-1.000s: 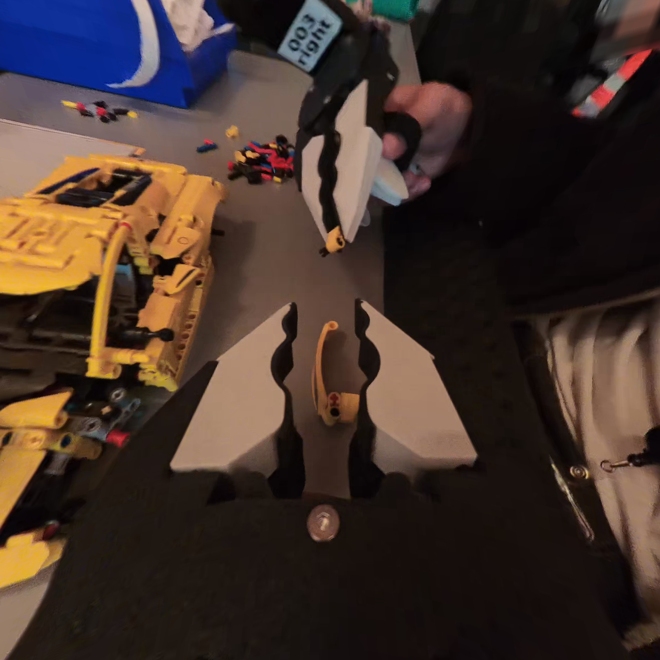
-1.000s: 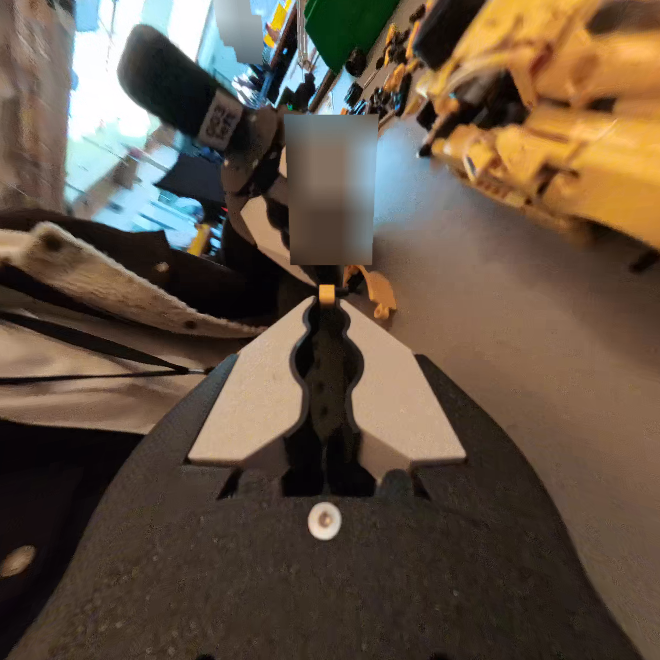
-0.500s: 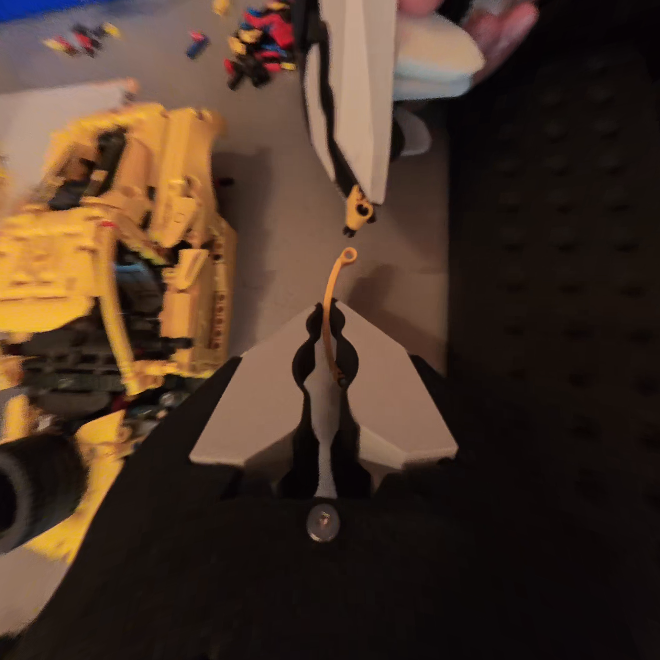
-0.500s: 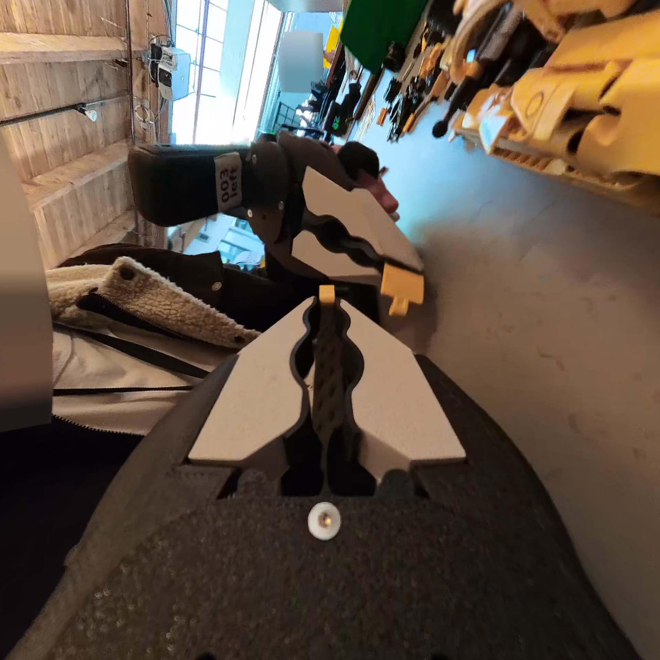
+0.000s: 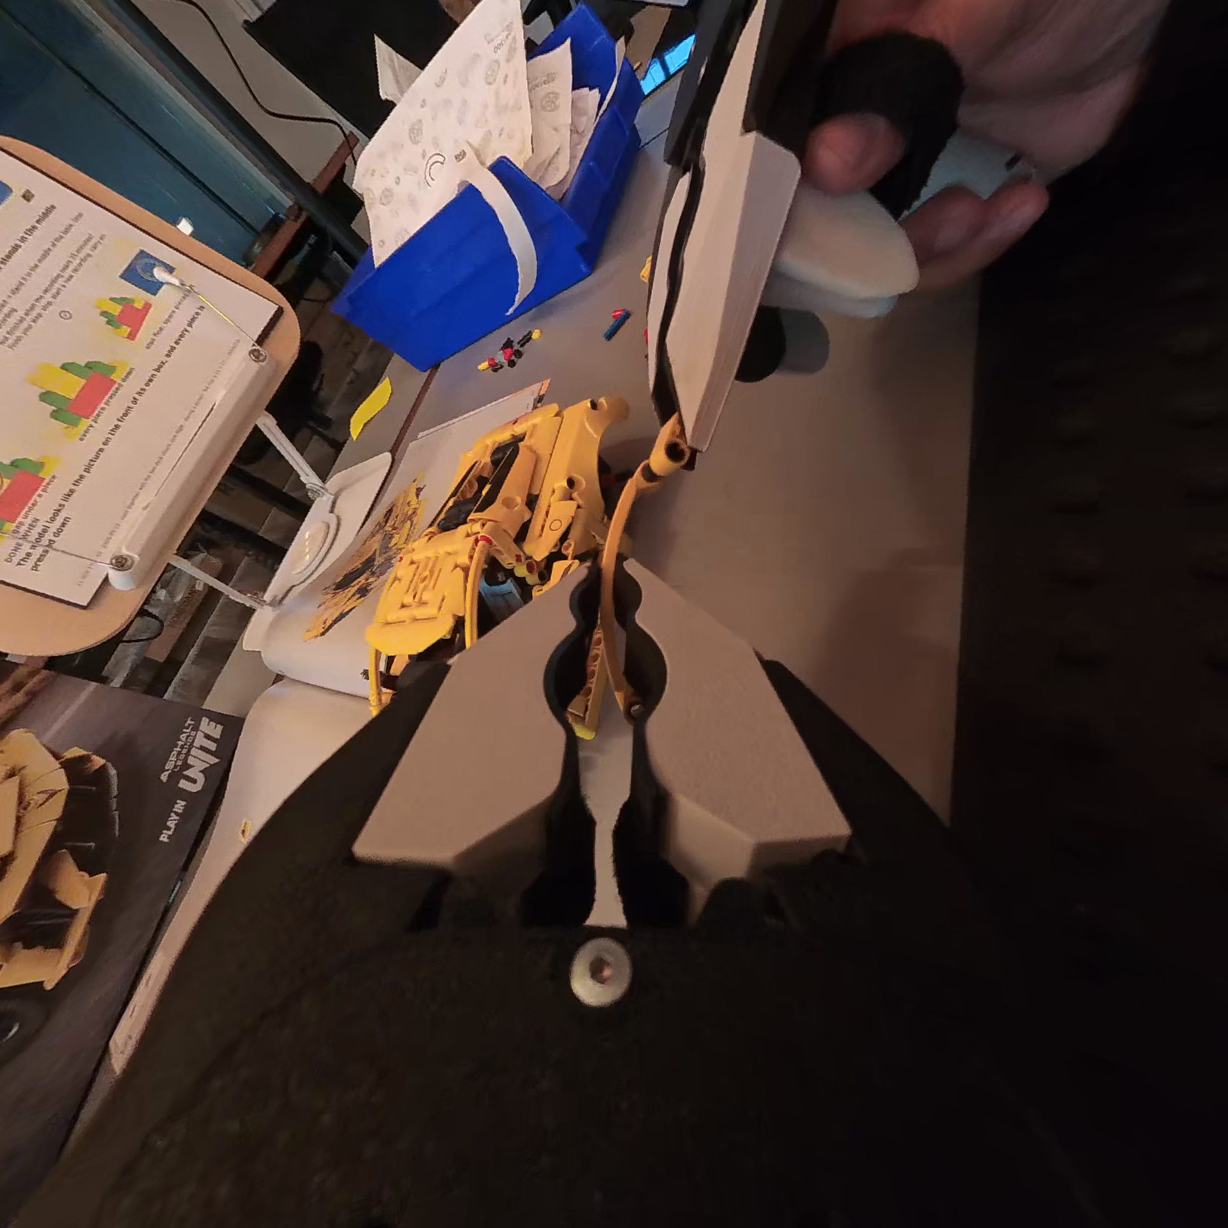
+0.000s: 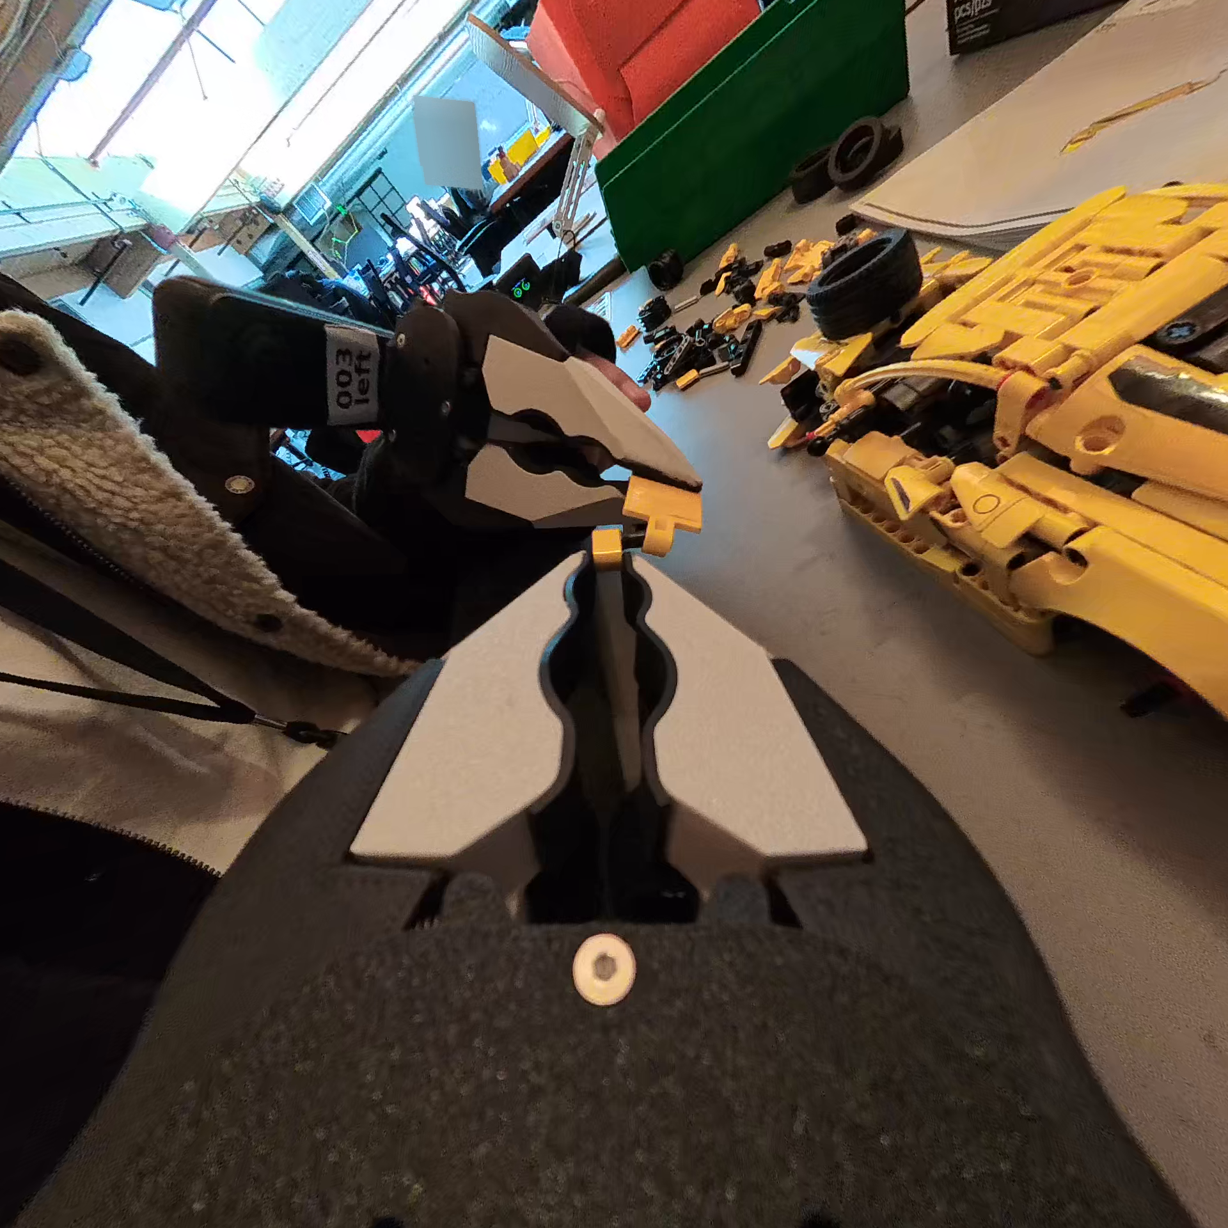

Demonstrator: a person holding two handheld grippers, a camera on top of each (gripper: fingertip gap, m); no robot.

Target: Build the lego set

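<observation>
- My left gripper [image 5: 606, 571] is clenched on a curved yellow Lego panel piece [image 5: 614, 531], lifted off the grey table [image 5: 830, 565]; the piece arcs forward out past the fingertips.
- My right gripper [image 6: 606, 565] is pinched tight on a small yellow connector [image 6: 606, 549], which sticks out just beyond its fingertips.
- From the left wrist view, the right gripper [image 5: 678, 432] comes down from above, and the connector [image 5: 668, 455] touches the far end of the curved piece.
- From the right wrist view, the left gripper [image 6: 664, 495] sits just ahead, and the flat yellow end of its piece [image 6: 661, 508] is right against my connector; I cannot tell whether the two are fully seated.
- The part-built yellow Lego car [image 6: 1036, 425] rests on the table to the right of both grippers, with a loose black tyre [image 6: 864, 282] lying on it.
- Loose yellow and black parts [image 6: 711, 325] are scattered beyond the car, near a green bin [image 6: 751, 126].
- A blue bin [image 5: 478, 266] holding crumpled paper stands at the far side, with a few small pins [image 5: 508, 349] in front of it.
- An instruction sheet on a stand [image 5: 113, 399] is off to the left.
</observation>
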